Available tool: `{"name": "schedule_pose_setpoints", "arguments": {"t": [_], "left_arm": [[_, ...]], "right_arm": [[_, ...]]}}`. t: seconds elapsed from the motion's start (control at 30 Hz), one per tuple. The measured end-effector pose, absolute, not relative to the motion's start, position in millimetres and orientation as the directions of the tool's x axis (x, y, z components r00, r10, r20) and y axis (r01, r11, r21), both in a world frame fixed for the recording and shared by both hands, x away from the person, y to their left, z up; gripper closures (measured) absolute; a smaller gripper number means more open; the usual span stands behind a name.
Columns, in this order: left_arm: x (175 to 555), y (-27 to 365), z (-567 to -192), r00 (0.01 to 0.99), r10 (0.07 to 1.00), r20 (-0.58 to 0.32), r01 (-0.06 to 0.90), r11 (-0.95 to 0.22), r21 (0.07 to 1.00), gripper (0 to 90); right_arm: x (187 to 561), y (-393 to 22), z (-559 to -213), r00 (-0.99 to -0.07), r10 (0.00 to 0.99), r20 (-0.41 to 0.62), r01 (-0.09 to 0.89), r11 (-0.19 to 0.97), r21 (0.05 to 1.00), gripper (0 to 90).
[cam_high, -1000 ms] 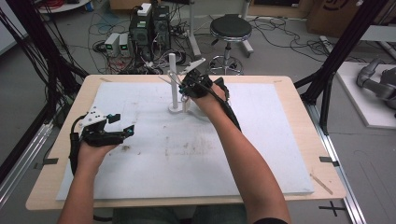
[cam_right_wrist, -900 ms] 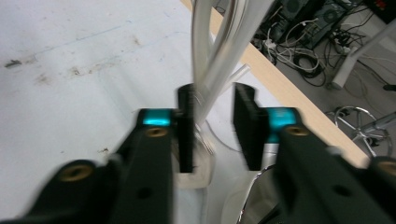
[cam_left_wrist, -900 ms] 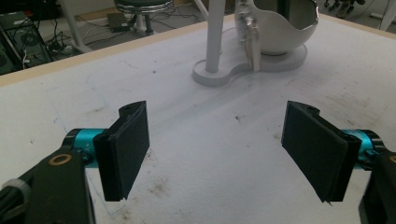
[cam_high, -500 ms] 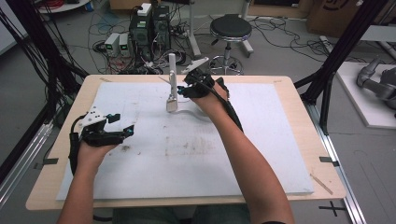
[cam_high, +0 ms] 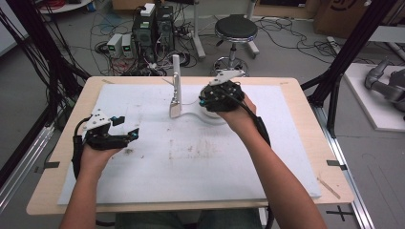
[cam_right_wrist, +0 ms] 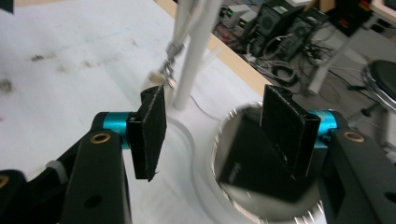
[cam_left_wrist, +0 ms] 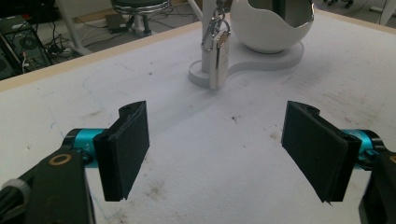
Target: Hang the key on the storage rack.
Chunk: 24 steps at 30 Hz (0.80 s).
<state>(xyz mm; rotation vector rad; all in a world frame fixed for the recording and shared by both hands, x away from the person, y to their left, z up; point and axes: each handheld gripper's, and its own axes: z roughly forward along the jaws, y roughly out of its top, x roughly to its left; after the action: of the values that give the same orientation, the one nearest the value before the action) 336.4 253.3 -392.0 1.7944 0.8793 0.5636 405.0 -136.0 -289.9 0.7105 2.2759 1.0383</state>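
While left gripper [cam_high: 125, 126] rests open, right gripper [cam_high: 206, 97] hovers over stand [cam_high: 175, 90].

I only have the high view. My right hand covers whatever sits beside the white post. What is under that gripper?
Observer: The left gripper view shows a white egg-shaped bowl with an open top, on a flat white base shared with the post.
Operator: Is the right gripper shut on it?
Observer: No. In its own view the right gripper is open, jaws apart above the bowl's opening, gripping nothing.
Operator: And that small thing hanging on the post?
Observer: A shiny metal tag on a clip, dangling just above the base.
Operator: Left gripper?
Observer: The left gripper is open over the bare mat.
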Motion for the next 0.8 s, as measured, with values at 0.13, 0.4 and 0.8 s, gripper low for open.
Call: {"name": "schedule_pose_setpoints", "arguments": {"t": [0.13, 0.4, 0.8], "left_arm": [[335.3, 253.7, -391.2, 0.623, 0.782, -0.02, 0.304, -0.219, 0.927, 23.5], [335.5, 250.4, -391.8, 0.629, 0.778, -0.015, 0.304, -0.228, 0.925, 23.5], [336.1, 248.9, -393.0, 0.635, 0.772, -0.01, 0.299, -0.234, 0.925, 23.5]], "right_arm": [[390.3, -163.5, -297.5, -0.7, 0.677, -0.227, 0.26, 0.538, 0.802, 40.5], [372.3, -209.4, -317.9, -0.667, 0.724, -0.176, 0.3, 0.477, 0.826, 37.1], [353.2, -233.1, -356.0, -0.648, 0.754, -0.106, 0.33, 0.403, 0.853, 30.7]]}}
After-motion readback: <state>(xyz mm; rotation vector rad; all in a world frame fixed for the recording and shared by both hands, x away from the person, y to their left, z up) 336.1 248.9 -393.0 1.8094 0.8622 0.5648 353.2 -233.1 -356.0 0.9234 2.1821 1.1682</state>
